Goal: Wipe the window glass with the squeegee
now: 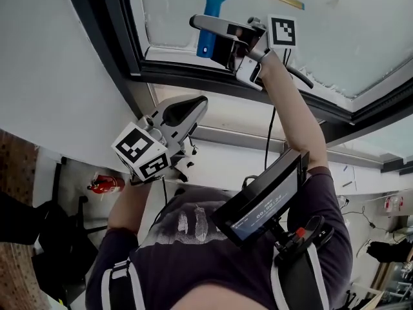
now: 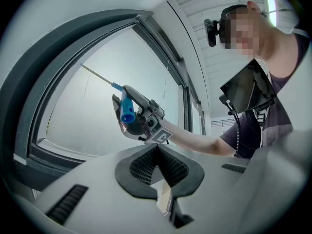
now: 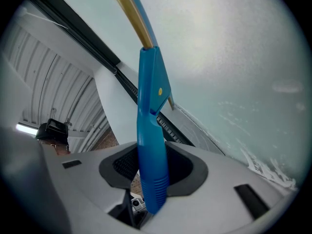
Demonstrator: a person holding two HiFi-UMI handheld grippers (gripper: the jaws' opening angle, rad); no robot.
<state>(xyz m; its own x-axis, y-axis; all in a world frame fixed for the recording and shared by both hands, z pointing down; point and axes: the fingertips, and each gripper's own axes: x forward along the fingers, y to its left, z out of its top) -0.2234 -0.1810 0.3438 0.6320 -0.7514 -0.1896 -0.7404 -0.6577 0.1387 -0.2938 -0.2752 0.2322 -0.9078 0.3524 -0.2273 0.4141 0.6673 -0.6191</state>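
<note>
The right gripper is clamping the blue plastic squeegee by its handle, setting the blade against the frosted window glass to wipe. The left gripper, jaws together and empty, is waiting low, clear of the stroke.

Items recorded apart from the work:

- Fire extinguisher, red, low against the white wall at the left.
- Dark furniture beside it; kind not clear.
- Brown brickwork at the far left edge.
- Screen, black, lit, carried tilted on a chest mount; its print was too small to read.
- Mount knob, red-tipped, just below the screen.
- T-shirt, dark with a pale print, worn by the person.
- Shoulder straps, black and white, over the shirt.
- Head camera, black, worn on the person's head.
- Ribbed ceiling panels, white.
- Strip light, lit, on that ceiling.
</note>
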